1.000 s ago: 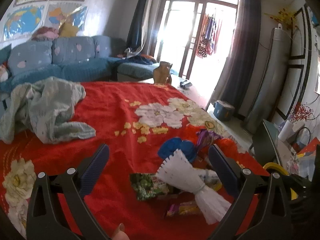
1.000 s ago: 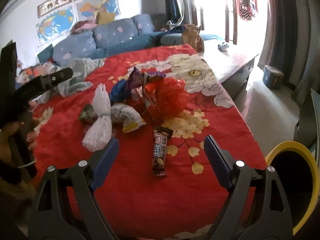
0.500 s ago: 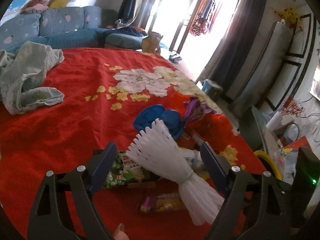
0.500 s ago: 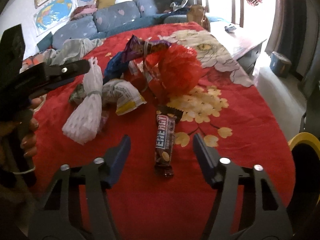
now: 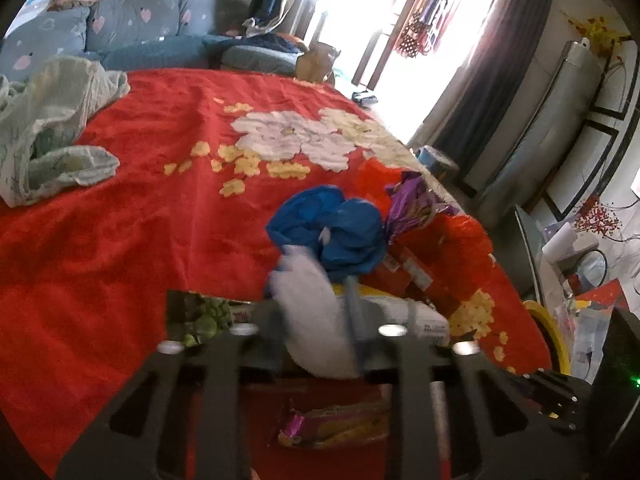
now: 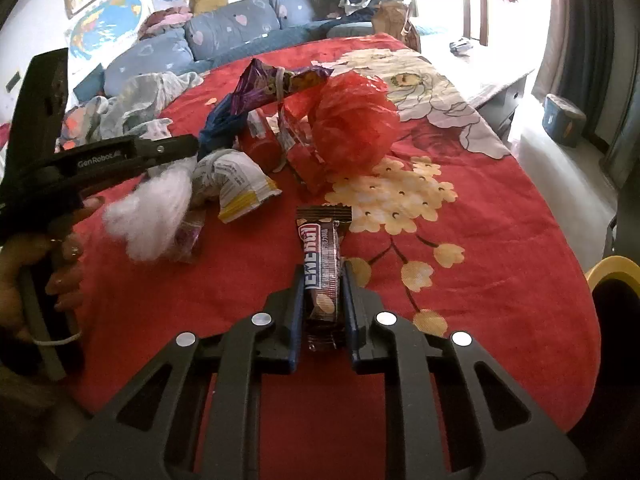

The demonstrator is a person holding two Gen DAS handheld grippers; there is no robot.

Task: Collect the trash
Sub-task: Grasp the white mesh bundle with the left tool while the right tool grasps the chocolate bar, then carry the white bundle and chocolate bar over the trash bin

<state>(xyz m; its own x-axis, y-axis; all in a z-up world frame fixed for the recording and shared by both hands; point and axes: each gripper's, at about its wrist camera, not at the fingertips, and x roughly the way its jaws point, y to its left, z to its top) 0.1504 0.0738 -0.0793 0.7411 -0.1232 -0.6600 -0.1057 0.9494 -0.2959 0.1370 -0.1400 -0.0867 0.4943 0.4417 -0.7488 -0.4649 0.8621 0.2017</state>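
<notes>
Right gripper (image 6: 322, 312): jaws just closed, energy bar wrapper (image 6: 323, 264) pinched at its near end; light, crinkly, slippery foil, judged best gripped mid-length. Left gripper (image 5: 316, 320): jaws just closed on white foam net sleeve (image 5: 310, 312); soft, springy, best held at its bunched waist

A red blanket (image 5: 120, 240) with a white and yellow flower pattern covers the work surface. A crumpled pale green cloth (image 5: 52, 128) lies on its far left part. A blue sofa (image 5: 132, 36) with heart-print cushions stands behind it. World maps (image 6: 108, 20) hang on the wall. Dark curtains (image 5: 492, 60) flank the bright glass door (image 5: 372, 12).
</notes>
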